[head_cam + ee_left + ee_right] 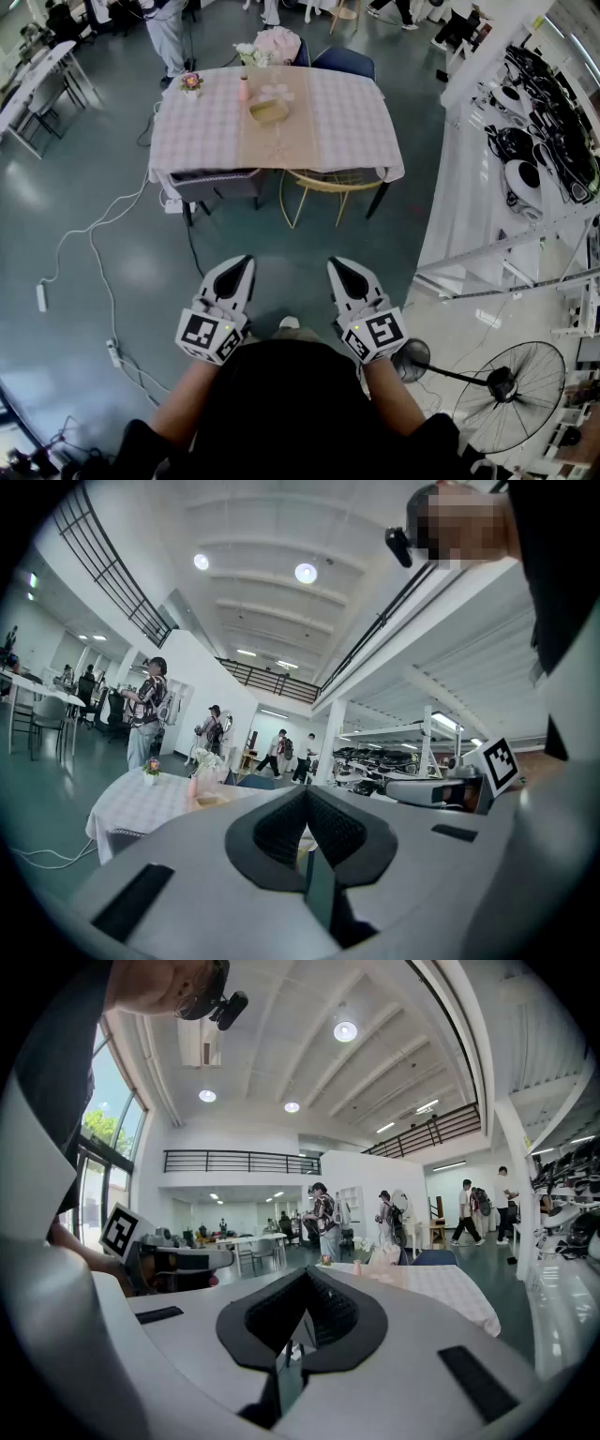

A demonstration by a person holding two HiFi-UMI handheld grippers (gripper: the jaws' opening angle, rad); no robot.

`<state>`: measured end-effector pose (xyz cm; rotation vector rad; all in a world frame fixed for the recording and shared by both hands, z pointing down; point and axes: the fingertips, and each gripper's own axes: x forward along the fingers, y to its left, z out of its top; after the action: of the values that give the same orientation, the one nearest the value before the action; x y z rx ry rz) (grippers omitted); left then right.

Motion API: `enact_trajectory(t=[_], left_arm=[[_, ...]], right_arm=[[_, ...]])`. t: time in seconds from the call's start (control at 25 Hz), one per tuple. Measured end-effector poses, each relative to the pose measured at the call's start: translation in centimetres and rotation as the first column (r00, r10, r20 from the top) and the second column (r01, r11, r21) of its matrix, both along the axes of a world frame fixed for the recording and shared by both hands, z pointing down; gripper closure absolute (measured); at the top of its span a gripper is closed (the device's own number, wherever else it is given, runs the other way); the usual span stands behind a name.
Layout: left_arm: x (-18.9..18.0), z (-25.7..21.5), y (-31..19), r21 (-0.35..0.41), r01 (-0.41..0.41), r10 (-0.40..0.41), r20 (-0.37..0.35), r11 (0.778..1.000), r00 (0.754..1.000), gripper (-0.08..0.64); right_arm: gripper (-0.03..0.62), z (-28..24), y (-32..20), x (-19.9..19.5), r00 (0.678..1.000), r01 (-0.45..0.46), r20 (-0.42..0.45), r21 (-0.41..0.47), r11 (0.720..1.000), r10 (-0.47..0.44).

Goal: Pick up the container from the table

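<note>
**Item: container (269, 112).** Small, tan, low-sided. It sits on the beige runner (274, 145) near the middle of the table (349, 117), well ahead of both grippers and roughly centred between their lines. Material cannot be told at this range. Judged light and fairly stiff, possibly thin-walled, so a moderate squeeze is advised. Best hold is probably across its short sides or over one rim, approached from above.

**Left gripper (239, 274).** Jaws together, nothing between them, held level over the floor, well short of the table.

**Right gripper (342, 276).** Jaws likewise closed and empty, tipped slightly down, beside the left one. Both must open before any grasp.

**Near the container, beyond the grippers.**
- Pink bottle (244, 90), just left of and behind the container. It looks easy to tip.
- Small flower pot (191, 82), farther left.
- White flowers (248, 52), at the far edge.

**Between the grippers and the table.**
- Yellow wire chair (328, 187) and grey chair (221, 184), tucked in at the near edge. They force a reach over their backs.
- Cables (98, 244) on the floor, ahead and to the left.

**Elsewhere.**
- Standing fan (511, 384), right of the right gripper.
- A person (169, 28), past the far left corner.
</note>
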<state>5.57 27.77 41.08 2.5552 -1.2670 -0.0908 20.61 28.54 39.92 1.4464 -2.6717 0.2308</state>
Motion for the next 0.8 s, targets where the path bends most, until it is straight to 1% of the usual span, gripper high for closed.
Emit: enact_trajectory(t=[0.12, 0.24, 0.44, 0.6, 0.64, 0.68, 0.72, 0.76, 0.8], left_arm=[[0.3, -0.2, -0.3, 0.008, 0.005, -0.005, 0.000, 1.000, 1.000, 0.558], [0.7, -0.2, -0.2, 0.007, 0.008, -0.008, -0.003, 1.000, 1.000, 0.558], [1.7, -0.1, 0.1, 0.021, -0.018, 0.018, 0.025, 1.000, 1.000, 0.558], [1.2, 0.5, -0.6, -0.004, 0.025, -0.025, 0.001, 1.000, 1.000, 0.558], [1.1, 0.8, -0.7, -0.011, 0.031, -0.031, 0.002, 0.999, 1.000, 0.517], [1.0, 1.1, -0.9, -0.017, 0.033, -0.033, 0.006, 0.999, 0.999, 0.447], [0.9, 1.4, -1.0, -0.021, 0.034, -0.034, 0.012, 0.999, 0.999, 0.422], [0.9, 1.7, -1.2, -0.022, 0.038, -0.037, 0.016, 0.999, 0.999, 0.415], [0.8, 1.9, -1.3, -0.022, 0.044, -0.043, 0.016, 0.999, 0.999, 0.403]], right_arm=[[0.596, 0.3, -0.1, 0.6, 1.000, -0.022, 0.006, -0.013, 1.000, 0.022], [0.595, 0.5, -0.1, 1.4, 0.998, -0.032, 0.045, -0.029, 0.999, 0.033], [0.595, 0.9, -0.5, 2.1, 0.997, -0.037, 0.064, -0.044, 0.998, 0.039], [0.594, 1.1, -1.0, 3.0, 0.997, -0.065, 0.047, -0.038, 0.997, 0.066], [0.578, 1.2, -1.1, 3.2, 0.997, -0.071, 0.039, -0.042, 0.997, 0.072], [0.543, 1.5, -1.2, 3.4, 0.997, -0.073, 0.029, -0.050, 0.996, 0.075], [0.511, 1.7, -1.4, 3.6, 0.997, -0.073, 0.023, -0.060, 0.996, 0.075], [0.488, 2.0, -1.6, 3.8, 0.997, -0.070, 0.023, -0.069, 0.995, 0.072], [0.485, 2.4, -1.8, 4.0, 0.997, -0.065, 0.030, -0.079, 0.995, 0.068]])
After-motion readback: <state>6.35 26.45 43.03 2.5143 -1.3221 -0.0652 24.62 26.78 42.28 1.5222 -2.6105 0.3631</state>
